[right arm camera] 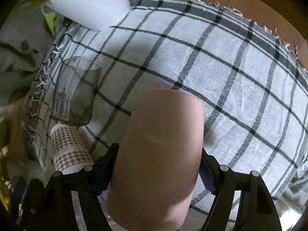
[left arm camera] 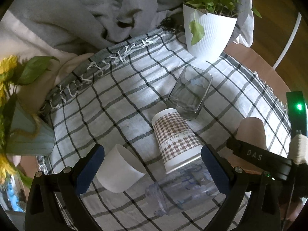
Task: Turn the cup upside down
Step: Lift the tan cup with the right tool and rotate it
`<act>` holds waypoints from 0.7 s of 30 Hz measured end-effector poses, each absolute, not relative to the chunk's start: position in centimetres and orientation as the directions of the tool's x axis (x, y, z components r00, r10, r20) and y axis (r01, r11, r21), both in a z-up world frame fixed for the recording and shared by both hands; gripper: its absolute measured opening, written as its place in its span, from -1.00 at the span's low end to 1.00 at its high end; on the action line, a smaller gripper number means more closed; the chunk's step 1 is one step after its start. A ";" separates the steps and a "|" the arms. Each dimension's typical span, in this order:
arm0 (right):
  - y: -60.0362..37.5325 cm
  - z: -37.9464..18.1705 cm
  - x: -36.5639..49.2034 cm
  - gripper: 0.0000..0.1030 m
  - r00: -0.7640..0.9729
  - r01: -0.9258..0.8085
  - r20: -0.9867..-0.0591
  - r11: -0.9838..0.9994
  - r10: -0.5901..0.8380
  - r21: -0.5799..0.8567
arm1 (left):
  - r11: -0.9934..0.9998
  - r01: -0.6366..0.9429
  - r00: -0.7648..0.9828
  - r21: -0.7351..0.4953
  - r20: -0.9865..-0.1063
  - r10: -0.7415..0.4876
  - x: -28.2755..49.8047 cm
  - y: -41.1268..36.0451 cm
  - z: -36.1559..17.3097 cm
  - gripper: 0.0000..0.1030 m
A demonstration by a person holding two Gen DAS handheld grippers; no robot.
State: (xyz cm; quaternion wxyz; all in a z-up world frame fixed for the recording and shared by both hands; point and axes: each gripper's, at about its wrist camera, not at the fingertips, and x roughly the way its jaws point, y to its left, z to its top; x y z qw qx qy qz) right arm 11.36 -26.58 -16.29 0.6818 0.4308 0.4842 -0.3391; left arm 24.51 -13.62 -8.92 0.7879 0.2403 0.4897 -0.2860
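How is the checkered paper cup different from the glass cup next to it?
The checkered paper cup is patterned and you can't see through it; the glass cup is clear. The paper cup stands upside down, wide rim on the cloth; the glass cup stands mouth up. Both rest on the plaid tablecloth.

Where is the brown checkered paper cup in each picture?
Left wrist view: the checkered paper cup stands upside down near the middle, just below the clear glass.
Right wrist view: the same cup sits at the lower left, again just below the glass.
Shared landmark: the clear glass.
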 end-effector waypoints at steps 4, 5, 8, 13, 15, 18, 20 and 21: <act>-26.3 -14.4 10.4 0.44 0.316 0.861 -0.946 0.442 -0.074 0.253 | 0.765 0.639 0.362 0.077 -0.908 -0.211 23.6 -12.8 -8.3 0.99; -26.2 -13.8 10.1 0.44 0.319 0.855 -0.944 0.455 -0.082 0.249 | 0.779 0.623 0.367 0.075 -0.907 -0.206 23.3 -12.5 -8.0 0.99; -25.6 -11.6 9.3 0.44 0.337 0.822 -0.936 0.517 -0.105 0.238 | 0.811 0.582 0.371 0.060 -0.907 -0.200 22.3 -11.5 -7.5 0.99; -24.3 -8.9 7.7 0.44 0.379 0.742 -0.921 0.623 -0.086 0.247 | 0.866 0.497 0.409 0.055 -0.895 -0.178 19.7 -9.2 -6.6 0.99; -23.5 -8.1 7.0 0.44 0.394 0.705 -0.917 0.661 -0.062 0.259 | 0.888 0.459 0.415 0.042 -0.893 -0.172 18.7 -8.0 -6.4 0.99; -22.5 -7.4 6.1 0.44 0.407 0.652 -0.913 0.711 -0.032 0.265 | 0.924 0.380 0.434 0.041 -0.890 -0.139 16.5 -5.8 -6.4 0.99; -21.7 -7.3 4.6 0.44 0.409 0.619 -0.912 0.739 -0.013 0.267 | 0.940 0.341 0.432 0.034 -0.893 -0.124 15.5 -4.6 -6.8 0.99; -21.3 -7.3 4.3 0.44 0.407 0.598 -0.913 0.755 0.002 0.269 | 0.950 0.311 0.422 0.029 -0.900 -0.111 14.8 -3.7 -7.1 0.99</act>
